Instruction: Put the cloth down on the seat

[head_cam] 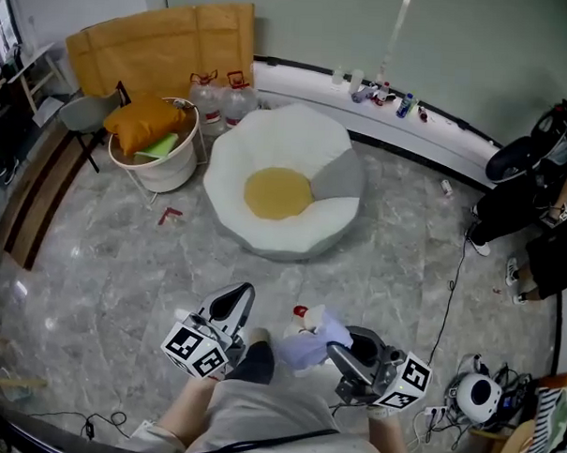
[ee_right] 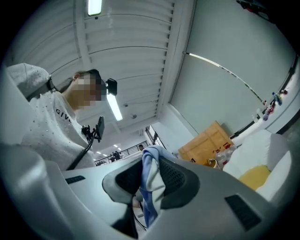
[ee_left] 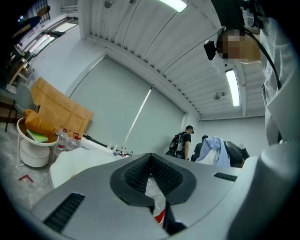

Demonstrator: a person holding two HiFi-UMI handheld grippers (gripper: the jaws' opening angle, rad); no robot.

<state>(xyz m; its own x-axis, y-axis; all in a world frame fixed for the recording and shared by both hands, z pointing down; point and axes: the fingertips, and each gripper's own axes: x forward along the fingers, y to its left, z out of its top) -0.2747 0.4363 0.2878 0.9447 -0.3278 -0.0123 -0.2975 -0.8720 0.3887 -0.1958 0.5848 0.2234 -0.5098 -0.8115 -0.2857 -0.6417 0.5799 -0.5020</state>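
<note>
Marble floor (head_cam: 94, 260), with the egg-shaped seat (head_cam: 297, 142) well ahead of the cloth (head_cam: 311, 342).
Both grippers are clamped on the cloth, held bunched close to the person's body: the left gripper (head_cam: 235, 308) pinches a white-and-red edge, the right gripper (head_cam: 345, 357) a pale blue fold. The seat lies straight ahead, about equally far from each.

Grey marble floor (head_cam: 103, 269), white seat (head_cam: 268, 145) with yellow centre, white bucket (head_cam: 164, 172), two water jugs (head_cam: 237, 102)
</note>
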